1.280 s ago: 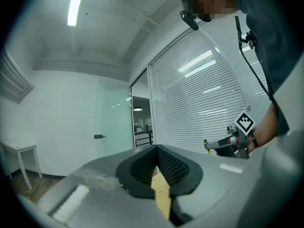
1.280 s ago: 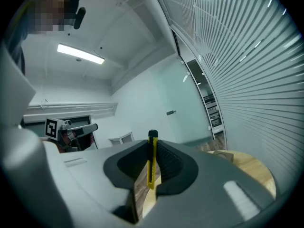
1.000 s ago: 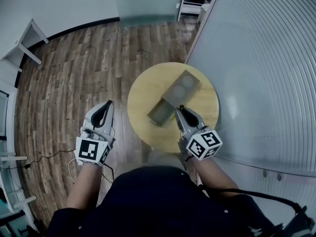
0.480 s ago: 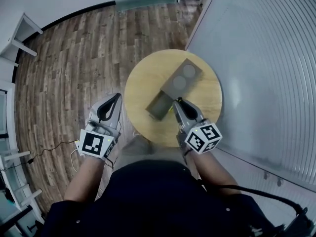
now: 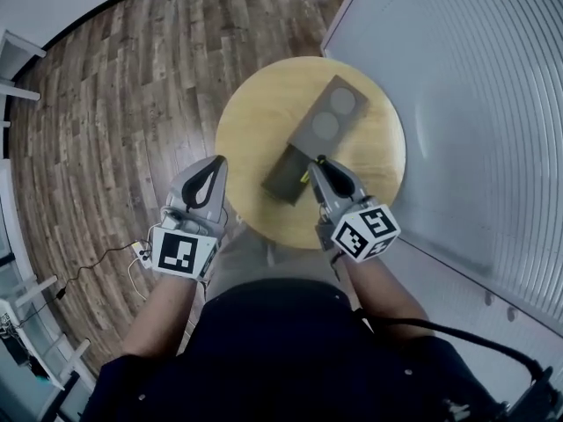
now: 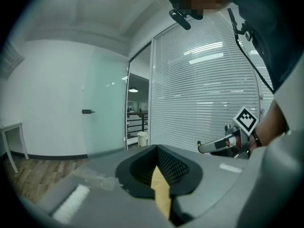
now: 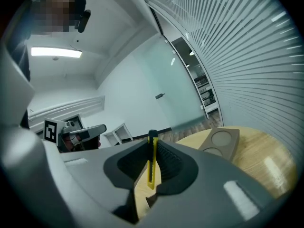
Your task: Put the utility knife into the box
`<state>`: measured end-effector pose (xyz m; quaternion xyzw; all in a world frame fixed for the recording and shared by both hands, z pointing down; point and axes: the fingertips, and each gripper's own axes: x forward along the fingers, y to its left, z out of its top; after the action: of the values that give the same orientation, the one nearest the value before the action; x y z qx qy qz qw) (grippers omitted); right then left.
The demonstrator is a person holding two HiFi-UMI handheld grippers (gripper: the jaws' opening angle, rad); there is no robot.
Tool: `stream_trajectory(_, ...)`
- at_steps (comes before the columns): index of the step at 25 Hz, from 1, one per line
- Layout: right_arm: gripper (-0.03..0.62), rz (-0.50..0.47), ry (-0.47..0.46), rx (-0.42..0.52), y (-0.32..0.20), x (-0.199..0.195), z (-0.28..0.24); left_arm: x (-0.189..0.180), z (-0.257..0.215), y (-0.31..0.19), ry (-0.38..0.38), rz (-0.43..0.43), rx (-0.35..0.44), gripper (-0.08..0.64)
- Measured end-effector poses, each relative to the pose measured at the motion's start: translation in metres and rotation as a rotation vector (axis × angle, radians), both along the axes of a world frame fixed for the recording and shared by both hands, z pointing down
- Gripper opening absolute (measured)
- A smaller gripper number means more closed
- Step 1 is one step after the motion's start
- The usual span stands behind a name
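Observation:
A yellow utility knife (image 7: 151,163) stands upright between the pads of my right gripper (image 7: 151,148), which is shut on it. In the head view my right gripper (image 5: 320,166) hovers just right of the near end of the dark open box (image 5: 283,176) on the round wooden table (image 5: 255,117). A grey piece with two round recesses (image 5: 332,112) adjoins the box at its far end. My left gripper (image 5: 216,162) is shut and empty beside the table's left rim. Its tips (image 6: 156,148) meet with nothing between them.
A wall of white blinds (image 5: 475,104) runs close along the table's right side. Wooden floor (image 5: 114,112) spreads to the left, with a cable (image 5: 97,266) lying on it. White furniture legs (image 5: 18,60) stand at the far left.
The head view has shifted, so the table sits higher in the frame. My left gripper has come closer to the table's left rim. The right gripper still holds the knife by the box.

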<state>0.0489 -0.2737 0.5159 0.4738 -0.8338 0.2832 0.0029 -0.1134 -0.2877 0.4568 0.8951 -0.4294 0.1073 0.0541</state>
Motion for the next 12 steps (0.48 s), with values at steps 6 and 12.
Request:
stream_trajectory(6, 0.061, 0.012, 0.002, -0.076, -0.013, -0.004, 0.041, 0.017, 0.032, -0.029, 0.013, 0.029, -0.035, 0.003)
stream_trajectory(12, 0.061, 0.040, -0.004, -0.142, -0.017, -0.010, 0.080, 0.023, 0.075, -0.040, -0.009, 0.070, -0.073, 0.003)
